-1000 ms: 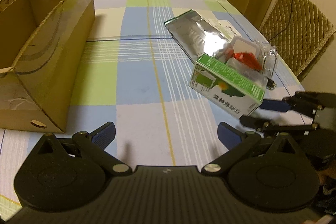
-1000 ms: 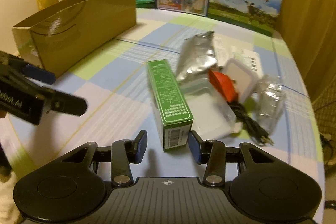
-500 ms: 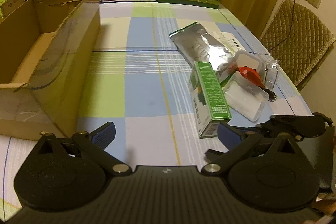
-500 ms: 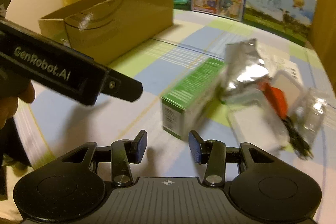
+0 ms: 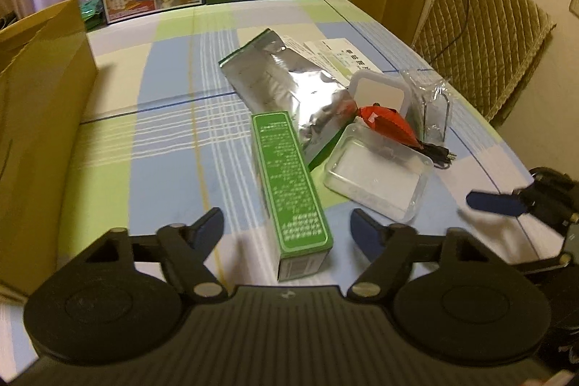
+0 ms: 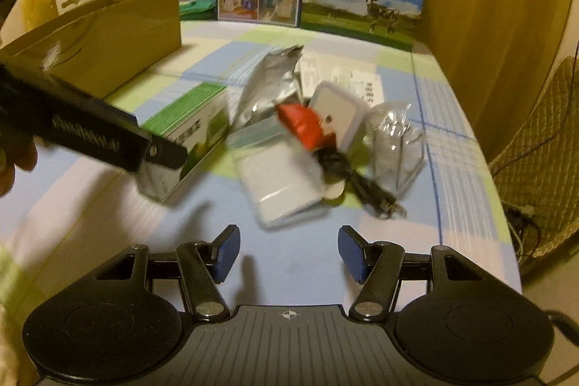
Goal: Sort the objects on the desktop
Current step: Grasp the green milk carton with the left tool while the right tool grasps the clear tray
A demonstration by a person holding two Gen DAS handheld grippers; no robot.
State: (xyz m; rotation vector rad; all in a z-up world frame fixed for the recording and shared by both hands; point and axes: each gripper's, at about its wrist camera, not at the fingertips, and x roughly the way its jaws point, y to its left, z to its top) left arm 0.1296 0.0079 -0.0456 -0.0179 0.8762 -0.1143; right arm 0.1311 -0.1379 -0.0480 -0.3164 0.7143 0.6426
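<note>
Green box (image 5: 289, 183) (flat) between open left gripper (image 5: 287, 228)

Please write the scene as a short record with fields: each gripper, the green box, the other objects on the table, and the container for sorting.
left gripper: open, fingers on either side of the green box's near end, not closed on it
right gripper: open, empty, above bare tablecloth
green box: lying flat
silver foil bag: lying behind the green box
clear plastic container: right of the green box
red packet: on the container's far edge
cardboard box: at table's left, contents not visible
</note>
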